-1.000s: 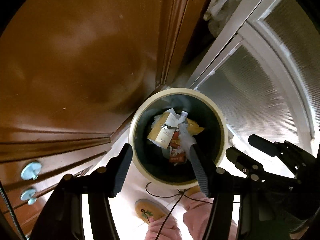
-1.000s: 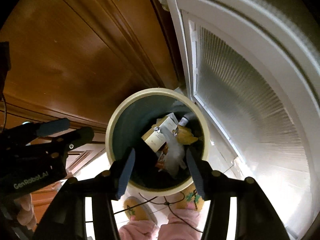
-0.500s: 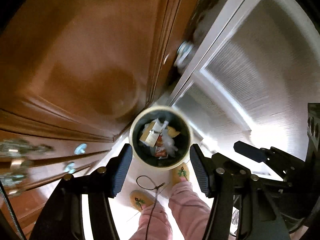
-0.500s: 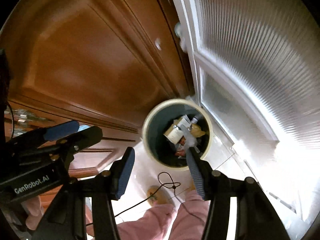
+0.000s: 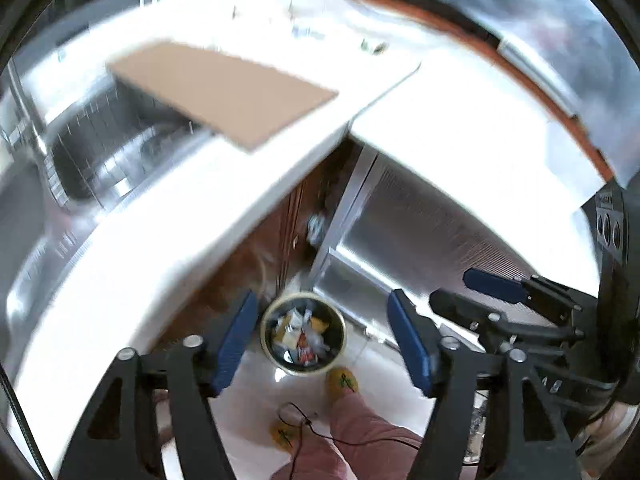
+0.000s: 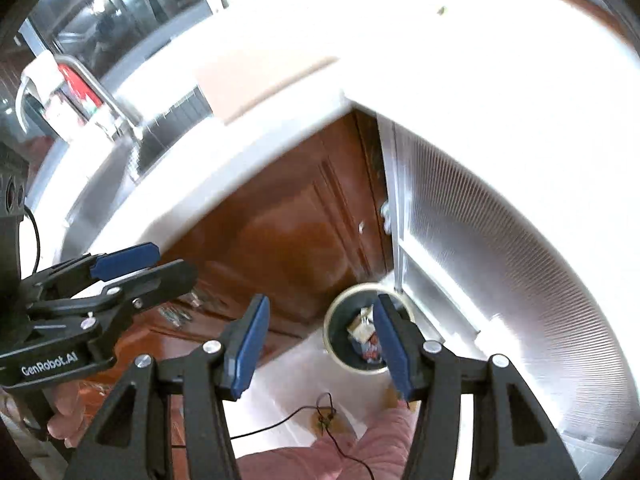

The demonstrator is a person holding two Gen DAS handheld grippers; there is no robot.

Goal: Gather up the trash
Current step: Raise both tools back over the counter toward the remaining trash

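Left gripper (image 5: 320, 340), right gripper (image 6: 320, 344) (seemingly empty) agape, left newly wider.

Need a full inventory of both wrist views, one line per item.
bin: 1, cream rim, dark inside, on the floor in the cabinet corner
trash: several pieces, white, yellow, red, inside the bin
board: 1, tan, on the counter, partly over the sink
counter: 1, white, above the cabinets
sink: 1, steel, left
cabinet doors: brown wood, under the counter
ribbed panel: 1, pale, right
slippers: 2, yellow, on the floor
trousers: pink
left gripper: black, blue pads, empty, jaws just opening
right gripper: same, open, empty
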